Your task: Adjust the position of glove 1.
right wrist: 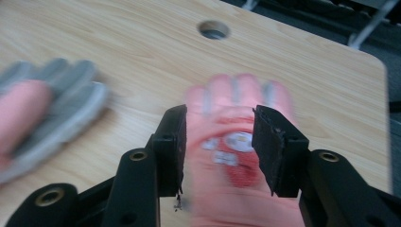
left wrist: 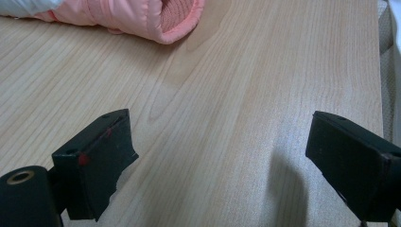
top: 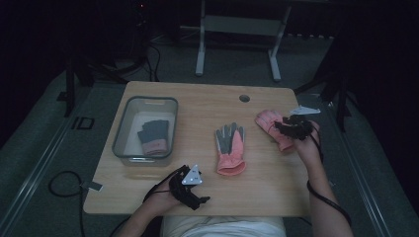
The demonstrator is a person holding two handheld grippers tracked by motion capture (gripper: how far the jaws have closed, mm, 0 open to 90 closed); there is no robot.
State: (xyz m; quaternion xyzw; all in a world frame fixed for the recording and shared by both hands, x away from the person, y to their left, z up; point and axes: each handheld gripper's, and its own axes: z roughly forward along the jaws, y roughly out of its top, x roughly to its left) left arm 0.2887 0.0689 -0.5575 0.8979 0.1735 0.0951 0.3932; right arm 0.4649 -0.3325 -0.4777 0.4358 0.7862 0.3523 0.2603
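A light wooden table with rounded corners (top: 197, 106) stands in a dim room, and its far edge has a small round cable hole (top: 244, 98) right of centre. Toward the left edge sits a clear rectangular plastic bin (top: 122, 128) holding a dark grey glove with a pink cuff (top: 153, 137); the low light makes its fingers hard to separate. Near the middle of the table lies a pink glove with a grey palm (top: 230, 148), palm up, fingers toward the far edge and cuff toward the near edge. By the right edge lies a second pink glove (top: 268, 121), partly covered by the right gripper (top: 285, 126), whose jaws stand open to either side of the glove's back without clearly touching it; in the right gripper view this glove (right wrist: 231, 142) is smeared by motion blur, so the pale and red patch on its back cannot be read, and its cuff is cut off at the bottom. The left gripper (top: 195, 200) rests low at the near edge, held by a hand whose forearm is cut off by the frame; its jaws are spread wide over bare wood, and in the left gripper view the cuff of the middle glove (left wrist: 142, 16) shows at the top, cut off there.
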